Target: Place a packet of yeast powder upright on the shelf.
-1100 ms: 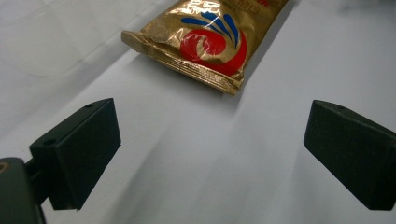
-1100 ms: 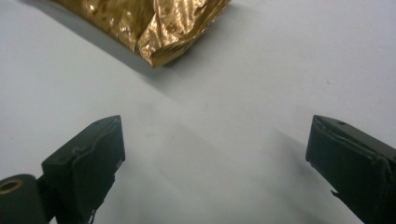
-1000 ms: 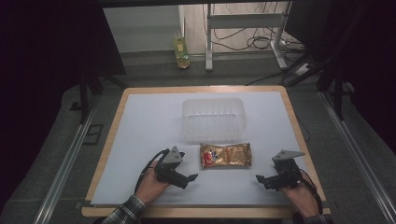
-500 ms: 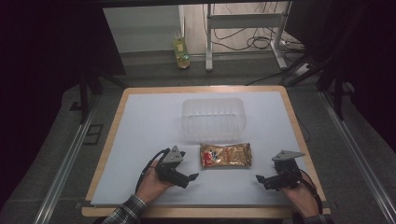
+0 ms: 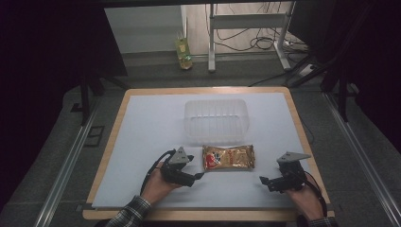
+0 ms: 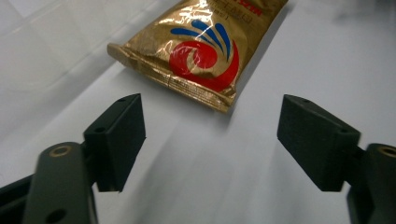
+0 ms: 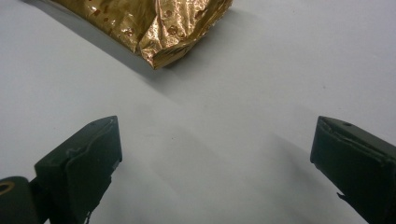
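Between your two grippers, on the white table sheet [image 5: 151,123] near its front edge, lies the gold foil packet [image 5: 229,157], flat, long side across, just in front of the clear plastic tub [image 5: 215,120] and apart from it. Judge it light, soft and crinkly, with slick foil faces; its contents may crush if you squeeze the belly. The crimped end seams are flat and stiffer, and offer you the better hold.

Left gripper view: the packet's [image 6: 201,46] crimped end points at your left gripper [image 6: 210,140], just ahead of the tips and not yet between them. Its jaws have just been closing from full spread, stand moderately wide, and have nothing between them.

Right gripper view: the crumpled opposite end [image 7: 163,28] lies farther ahead of your right gripper [image 7: 215,154], whose jaws stand wide and empty.
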{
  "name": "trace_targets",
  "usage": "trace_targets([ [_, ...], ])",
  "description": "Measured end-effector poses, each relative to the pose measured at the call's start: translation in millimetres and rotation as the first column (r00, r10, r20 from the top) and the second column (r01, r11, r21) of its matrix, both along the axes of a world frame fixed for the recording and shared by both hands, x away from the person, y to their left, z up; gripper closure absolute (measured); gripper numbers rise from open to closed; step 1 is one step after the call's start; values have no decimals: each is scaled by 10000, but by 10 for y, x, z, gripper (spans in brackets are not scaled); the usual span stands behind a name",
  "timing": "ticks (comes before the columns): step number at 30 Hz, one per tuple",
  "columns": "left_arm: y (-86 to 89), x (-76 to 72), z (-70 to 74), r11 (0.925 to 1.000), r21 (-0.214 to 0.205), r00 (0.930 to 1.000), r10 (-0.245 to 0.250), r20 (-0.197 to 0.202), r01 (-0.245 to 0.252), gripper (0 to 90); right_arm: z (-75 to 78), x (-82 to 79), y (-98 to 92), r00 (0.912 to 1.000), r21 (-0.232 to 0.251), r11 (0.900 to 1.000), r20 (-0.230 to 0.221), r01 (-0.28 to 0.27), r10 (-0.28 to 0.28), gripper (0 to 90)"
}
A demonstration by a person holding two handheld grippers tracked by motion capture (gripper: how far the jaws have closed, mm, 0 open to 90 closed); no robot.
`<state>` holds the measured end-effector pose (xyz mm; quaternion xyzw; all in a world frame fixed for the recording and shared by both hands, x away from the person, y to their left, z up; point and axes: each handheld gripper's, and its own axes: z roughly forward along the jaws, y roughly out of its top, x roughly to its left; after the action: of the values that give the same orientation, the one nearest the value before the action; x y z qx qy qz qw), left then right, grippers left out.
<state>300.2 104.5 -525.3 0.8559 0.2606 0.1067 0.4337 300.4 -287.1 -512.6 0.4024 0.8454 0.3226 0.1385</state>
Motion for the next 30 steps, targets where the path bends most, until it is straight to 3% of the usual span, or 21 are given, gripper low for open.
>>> trace_targets([
  [7, -70, 48, 13, 9998, -163, 9999, -91, 67, 92, 415, 15, -6, -3, 10000, 85, 10000, 95, -11, 10, 23],
  [9, -122, 72, 13, 9998, -221, 10000, -8, 57, 9, 525, 13, -1, -9, 9999, 63, 10000, 113, -16, 15, 23],
  [18, -193, 111, 37, 9992, -409, 9997, 17, 236, -8, 752, 11, 8, -10, 9999, 152, 9999, 132, -26, 24, 23],
  [25, -190, 213, 65, 9976, -681, 9995, 141, 269, -122, 884, 5, 14, -2, 10000, 128, 9999, 72, -9, 8, 24],
  [30, -254, 303, 45, 9980, -621, 9997, 95, 216, -81, 895, 3, 20, 0, 9999, 76, 9999, 83, -66, 65, 26],
])
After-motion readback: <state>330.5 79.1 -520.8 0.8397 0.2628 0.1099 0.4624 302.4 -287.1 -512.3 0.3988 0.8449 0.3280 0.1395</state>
